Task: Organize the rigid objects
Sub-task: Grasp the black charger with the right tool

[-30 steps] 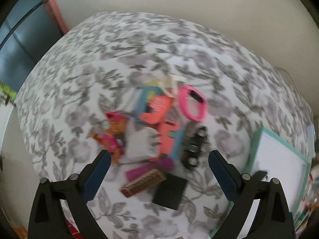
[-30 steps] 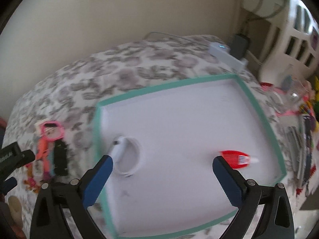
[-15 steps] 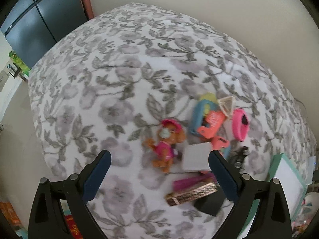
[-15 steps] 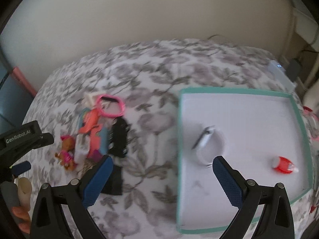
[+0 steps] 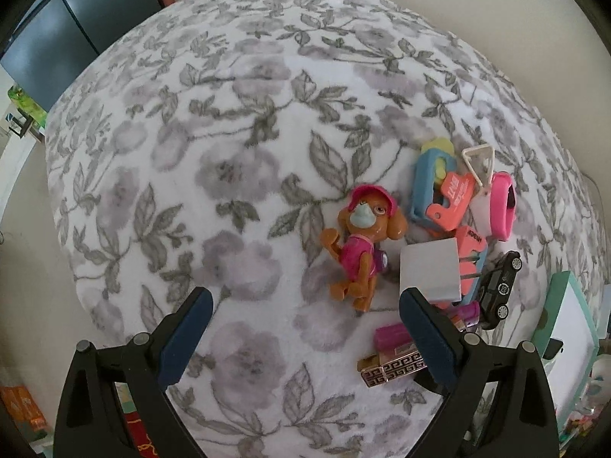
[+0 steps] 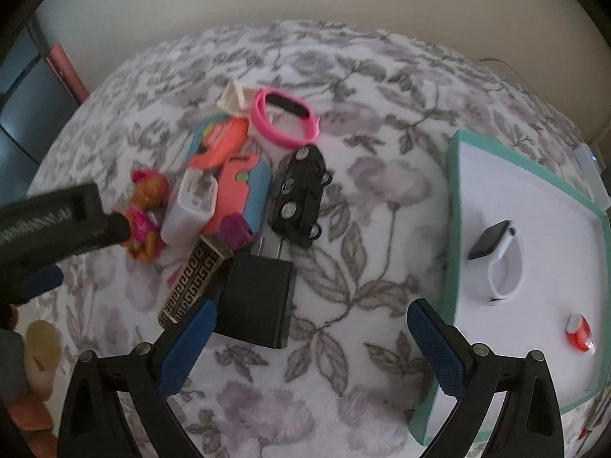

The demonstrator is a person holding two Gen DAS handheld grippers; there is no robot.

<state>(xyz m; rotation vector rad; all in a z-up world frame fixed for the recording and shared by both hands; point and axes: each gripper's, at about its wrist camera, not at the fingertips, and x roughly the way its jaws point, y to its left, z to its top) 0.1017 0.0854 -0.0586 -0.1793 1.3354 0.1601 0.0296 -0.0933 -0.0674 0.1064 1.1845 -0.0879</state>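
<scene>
A pile of small rigid items lies on the floral blanket (image 5: 229, 175). In the left wrist view my left gripper (image 5: 303, 305) is open and empty just before an orange toy dog (image 5: 359, 244) in pink. A white charger (image 5: 429, 271), black toy car (image 5: 498, 286) and pink bracelet (image 5: 504, 206) lie to its right. My right gripper (image 6: 311, 316) is open and empty above the blanket, its left finger beside a black charger (image 6: 259, 301). The toy car (image 6: 299, 194), bracelet (image 6: 284, 118) and a gold patterned case (image 6: 194, 278) lie beyond. The teal tray (image 6: 452, 210) holds a white watch (image 6: 496, 263).
A small red item (image 6: 580, 334) lies in the tray near its right side. Orange and blue plastic pieces (image 5: 439, 194) and a magenta tube (image 5: 393, 334) crowd the pile. The left gripper's body (image 6: 57, 225) reaches in from the left. A pale wall runs behind the blanket.
My right gripper has swung left from over the tray to the pile near the black charger. My left gripper has shifted left, from over the pile's middle toward the toy dog.
</scene>
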